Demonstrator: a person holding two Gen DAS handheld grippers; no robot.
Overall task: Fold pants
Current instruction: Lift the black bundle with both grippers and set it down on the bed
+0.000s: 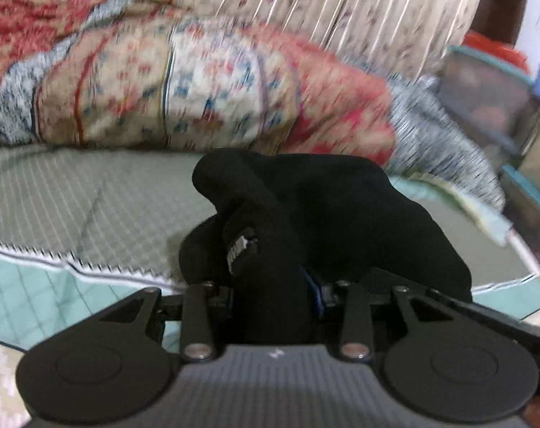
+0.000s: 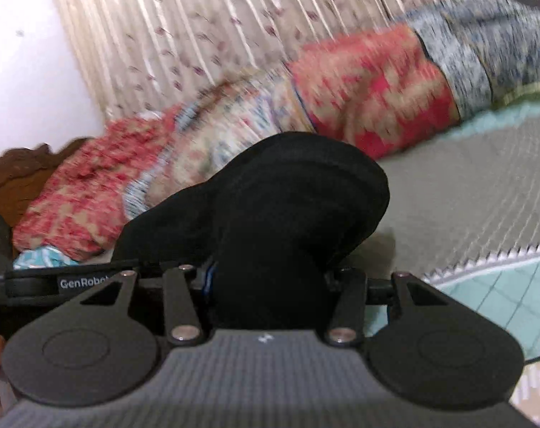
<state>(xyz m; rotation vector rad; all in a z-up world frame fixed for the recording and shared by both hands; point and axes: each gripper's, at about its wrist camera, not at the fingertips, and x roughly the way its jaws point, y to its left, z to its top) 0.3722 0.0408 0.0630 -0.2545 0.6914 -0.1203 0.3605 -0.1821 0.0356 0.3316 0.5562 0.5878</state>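
Both claws clamp black pants (bunched) | left claw (image 1: 270, 285) | right claw (image 2: 266, 278)

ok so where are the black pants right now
The black pants are bunched in both hand-held grippers, left and right, in front of each wrist camera, above the grey quilted bedspread, with the patterned blanket behind.

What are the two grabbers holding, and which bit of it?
Both the left gripper and the right gripper pinch bunched black pants; which part is unclear.
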